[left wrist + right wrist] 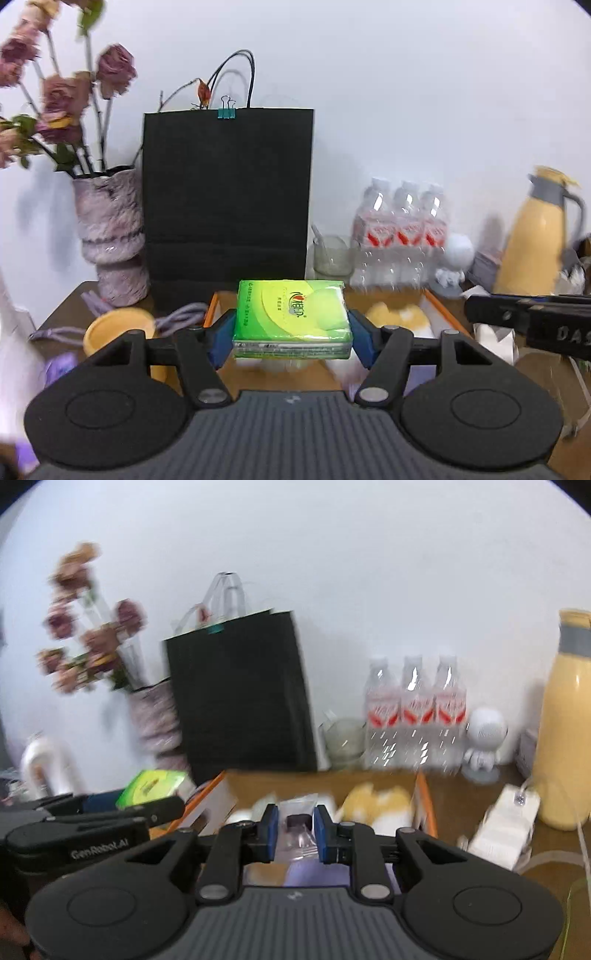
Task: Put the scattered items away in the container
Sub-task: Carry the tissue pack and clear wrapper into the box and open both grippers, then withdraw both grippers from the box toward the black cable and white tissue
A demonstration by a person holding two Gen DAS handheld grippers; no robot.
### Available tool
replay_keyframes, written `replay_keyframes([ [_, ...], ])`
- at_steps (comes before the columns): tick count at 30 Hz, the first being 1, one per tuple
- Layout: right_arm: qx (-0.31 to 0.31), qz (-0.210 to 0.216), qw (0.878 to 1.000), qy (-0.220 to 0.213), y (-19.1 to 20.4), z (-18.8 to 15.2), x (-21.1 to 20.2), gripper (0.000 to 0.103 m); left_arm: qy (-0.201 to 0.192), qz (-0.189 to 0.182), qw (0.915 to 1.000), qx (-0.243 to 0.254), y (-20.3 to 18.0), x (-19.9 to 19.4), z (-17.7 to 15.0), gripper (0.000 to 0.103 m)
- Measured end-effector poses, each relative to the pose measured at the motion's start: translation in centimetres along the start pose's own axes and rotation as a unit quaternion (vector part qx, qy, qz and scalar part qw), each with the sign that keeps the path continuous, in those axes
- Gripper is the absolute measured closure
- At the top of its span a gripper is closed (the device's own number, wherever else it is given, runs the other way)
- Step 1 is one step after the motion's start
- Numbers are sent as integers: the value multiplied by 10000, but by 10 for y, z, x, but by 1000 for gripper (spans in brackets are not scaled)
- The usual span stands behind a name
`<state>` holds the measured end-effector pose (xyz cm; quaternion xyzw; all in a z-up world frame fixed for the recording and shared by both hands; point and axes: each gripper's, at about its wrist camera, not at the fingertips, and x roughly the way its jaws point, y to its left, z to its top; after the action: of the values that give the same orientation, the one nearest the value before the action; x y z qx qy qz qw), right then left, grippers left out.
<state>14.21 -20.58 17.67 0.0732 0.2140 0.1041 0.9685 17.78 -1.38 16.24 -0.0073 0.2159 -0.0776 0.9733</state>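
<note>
My left gripper (291, 341) is shut on a green tissue pack (291, 317) and holds it level above the near end of the orange-rimmed box (439, 308). A yellow and white soft item (397, 314) lies inside the box. My right gripper (294, 830) is shut on a small clear plastic bag with a dark item inside (297, 821), held over the same box (424, 794). The left gripper with the tissue pack (151, 782) shows at the left of the right wrist view. The right gripper's body (532, 319) enters the left wrist view from the right.
A black paper bag (227, 199), a vase of dried roses (110, 236), a glass cup (332, 254), three water bottles (402, 232), a white figurine (456, 258) and a yellow jug (535, 236) stand behind the box. A yellow cup (118, 328) and purple cord (177, 317) lie left; a white charger (506, 823) lies right.
</note>
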Motion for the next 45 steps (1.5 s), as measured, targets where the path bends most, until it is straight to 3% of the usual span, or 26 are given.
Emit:
replay_keyframes([
  [3,-13,20,9999,115,-3,36,23,84,80,16,9998,158,-2,25,28,38],
  [5,-114,-98,9985,525,-6,47,50,83,524,-103,9983,221,1,49,32,38],
  [8,145,-66,9882,1525,-24,49,106,83,1609,-478,9857,176,7,99,22,38],
  [13,265,-529,9637,2603,-41,24,180,83,2614,-77,9645,372,2,161,-11,38],
  [20,-69,-885,9352,3429,-36,-5,223,81,3169,-37,9479,311,-6,198,-29,34],
  [22,27,-920,9315,3518,-39,-4,226,72,3221,-16,9463,274,-4,199,-28,29],
  [26,142,-836,9317,3531,-40,13,215,63,3342,-56,9423,185,5,188,-7,24],
  [27,166,-840,9331,3492,-40,21,211,59,3353,-81,9418,204,7,183,3,23],
  [29,154,-925,9358,3399,-40,41,196,42,3309,-24,9429,380,8,170,25,19],
  [33,178,-901,9481,3043,-39,89,161,33,2820,122,9588,331,14,135,71,5],
  [35,188,-872,9565,2777,-38,105,140,13,2701,107,9624,264,15,124,78,2],
  [38,89,-794,9579,2756,-32,109,123,12,2646,280,9634,319,14,112,74,2],
  [40,57,-786,9574,2779,-30,104,117,12,2395,369,9696,338,10,101,70,2],
  [42,-17,-734,9631,2588,-26,96,109,12,1901,378,9805,317,7,84,61,0],
  [45,-256,-539,9812,1837,-18,75,87,12,983,340,9942,258,4,57,39,0],
])
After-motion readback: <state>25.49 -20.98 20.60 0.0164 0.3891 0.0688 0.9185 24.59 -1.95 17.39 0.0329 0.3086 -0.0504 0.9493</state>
